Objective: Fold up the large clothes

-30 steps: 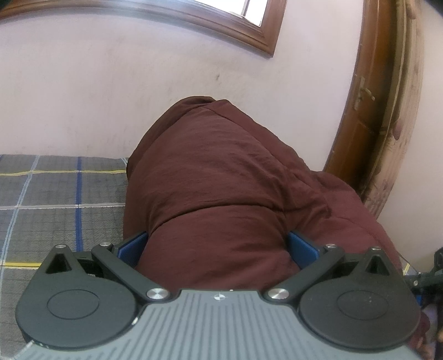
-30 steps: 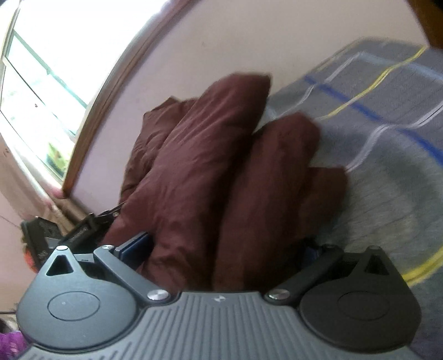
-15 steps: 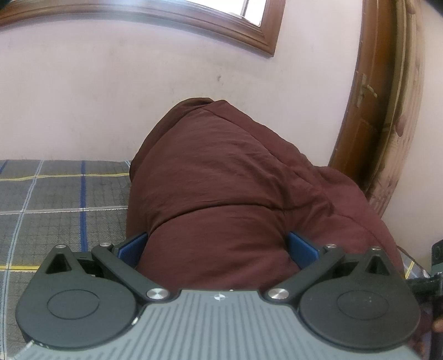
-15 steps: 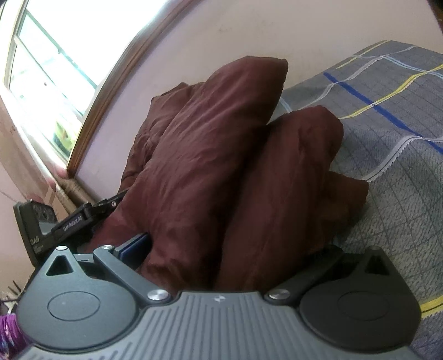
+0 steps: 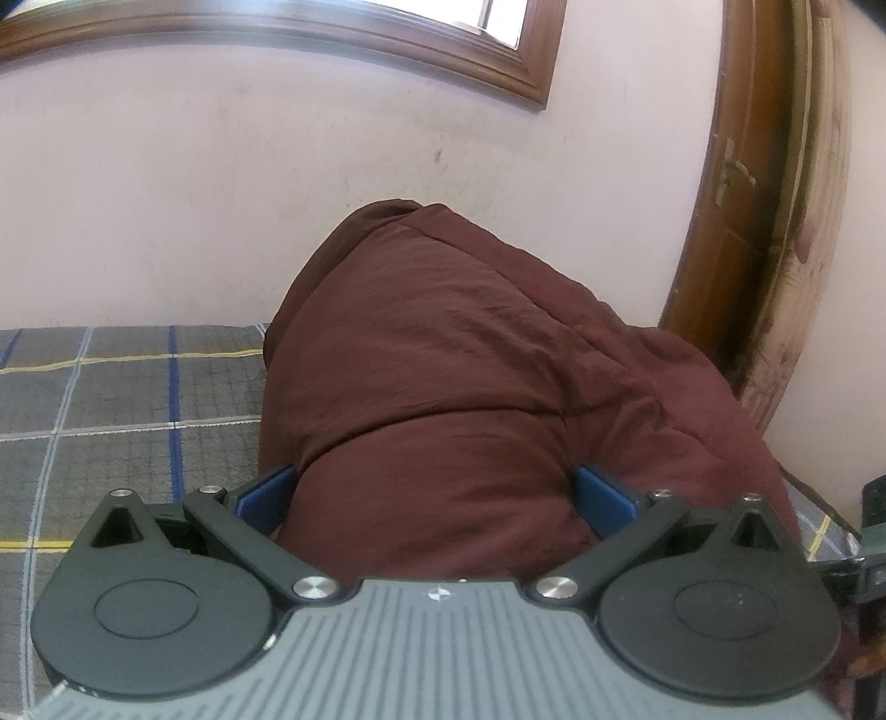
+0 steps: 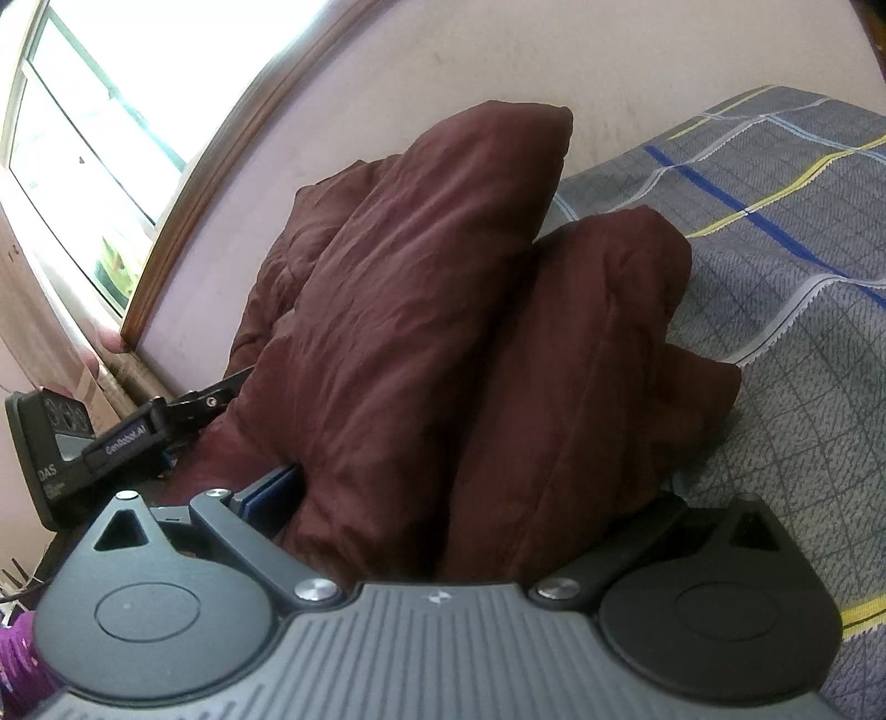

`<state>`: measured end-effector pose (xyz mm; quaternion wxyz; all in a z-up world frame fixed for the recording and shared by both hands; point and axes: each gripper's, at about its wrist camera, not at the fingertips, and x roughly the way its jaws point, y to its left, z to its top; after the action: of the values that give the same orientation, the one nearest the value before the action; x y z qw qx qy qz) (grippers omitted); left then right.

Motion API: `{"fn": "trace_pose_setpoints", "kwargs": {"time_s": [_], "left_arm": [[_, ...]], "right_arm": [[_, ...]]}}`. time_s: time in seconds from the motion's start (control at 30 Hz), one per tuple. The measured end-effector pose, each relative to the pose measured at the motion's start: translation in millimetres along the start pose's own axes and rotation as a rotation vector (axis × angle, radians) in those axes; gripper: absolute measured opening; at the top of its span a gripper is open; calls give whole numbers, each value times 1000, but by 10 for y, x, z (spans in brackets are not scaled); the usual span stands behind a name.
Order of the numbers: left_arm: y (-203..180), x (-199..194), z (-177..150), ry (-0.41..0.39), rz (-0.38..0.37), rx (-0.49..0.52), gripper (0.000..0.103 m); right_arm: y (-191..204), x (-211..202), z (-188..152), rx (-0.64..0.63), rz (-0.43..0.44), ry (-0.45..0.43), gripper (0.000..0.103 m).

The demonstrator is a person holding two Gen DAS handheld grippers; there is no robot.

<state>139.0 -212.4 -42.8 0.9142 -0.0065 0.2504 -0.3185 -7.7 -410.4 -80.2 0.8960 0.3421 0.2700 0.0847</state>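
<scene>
Garment (image 5: 443, 387): maroon, bunched in thick folds above the plaid bed (image 5: 127, 399). Left tongs (image 5: 434, 487) and right tongs (image 6: 470, 498) each clamped a bundle of it. Fold judged midway; laying flat remained.

1. Lighting: daylight only, entering through the window (image 6: 83, 138), which is blown out to near white in the right wrist view.
2. Left wrist view: even, soft illumination on the wall (image 5: 221, 194); no glare noted.
3. Shadows: deep in the folds of the maroon garment (image 5: 443, 387), and beneath it on the plaid bedsheet (image 6: 775, 415).
4. Distortion: strong fisheye bending; the door frame (image 5: 736, 194) and the window frame (image 5: 332, 33) curve markedly at the edges.
5. Focus: the centres are fairly sharp; the lower left corner of the right wrist view is smeared.
</scene>
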Motion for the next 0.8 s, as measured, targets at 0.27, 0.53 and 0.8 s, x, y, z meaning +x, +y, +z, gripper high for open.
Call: {"fn": "trace_pose_setpoints", "kwargs": {"time_s": [0.27,0.53,0.8], "left_arm": [[625,-438,154,17,-119,-99,103],[1308,-110,28,172,-308,-255,103],[1282,494,-104,310,-574,-309,103]], "right_arm": [[-45,-6,14,7,14,4,103],[-133,-14,29,17,45,7,103],[-237,-29,70,44,80,20,103]]}}
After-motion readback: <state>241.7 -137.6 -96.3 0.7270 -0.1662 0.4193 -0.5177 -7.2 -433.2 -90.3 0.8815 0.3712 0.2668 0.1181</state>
